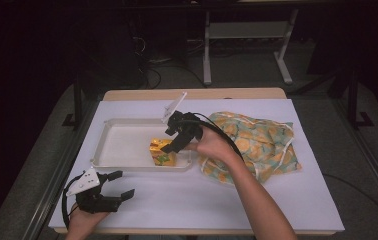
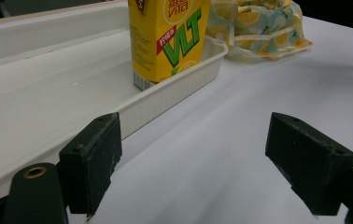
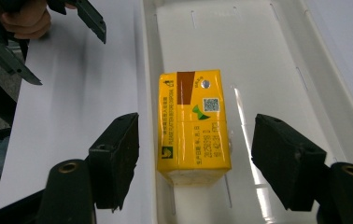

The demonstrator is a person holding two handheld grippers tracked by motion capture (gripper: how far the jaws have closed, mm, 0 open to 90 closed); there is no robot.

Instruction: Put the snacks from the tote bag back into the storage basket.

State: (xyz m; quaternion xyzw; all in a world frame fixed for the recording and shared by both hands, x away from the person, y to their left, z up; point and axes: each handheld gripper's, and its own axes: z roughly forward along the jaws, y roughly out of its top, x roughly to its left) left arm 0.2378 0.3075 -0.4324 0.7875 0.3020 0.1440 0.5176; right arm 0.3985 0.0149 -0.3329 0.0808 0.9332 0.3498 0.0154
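high view, carton: the yellow drink carton (image 1: 162,153) stood upright in the white tray (image 1: 122,145), near the tray's lower right corner, at the middle of the frame.
high view, right gripper: the right gripper (image 1: 173,141) hung just above the carton, its jaws spread and pinching nothing.
high view, left gripper: the left gripper (image 1: 123,184) rested at the lower left of the frame, jaws spread wide, well apart from the tray.
high view, bag: a lemon-print cloth bag (image 1: 257,145) lay right of centre, just beside the tray.
left gripper view, carton: the carton (image 2: 167,39) stood at upper centre against the tray's near wall (image 2: 174,91); both black jaws stood apart over bare white table cover (image 2: 198,154).
right gripper view, carton: the carton's top (image 3: 192,122) sat at centre between the two jaws, with a gap on each side and no pad touching.
right gripper view, left gripper: it showed at the upper left (image 3: 55,32), idle.
step in hand: likely the release of the carton into the tray.
how to do it well: lift straight up with the jaws kept wide, so neither pad clips a carton edge and tips it; leave the left gripper parked clear.
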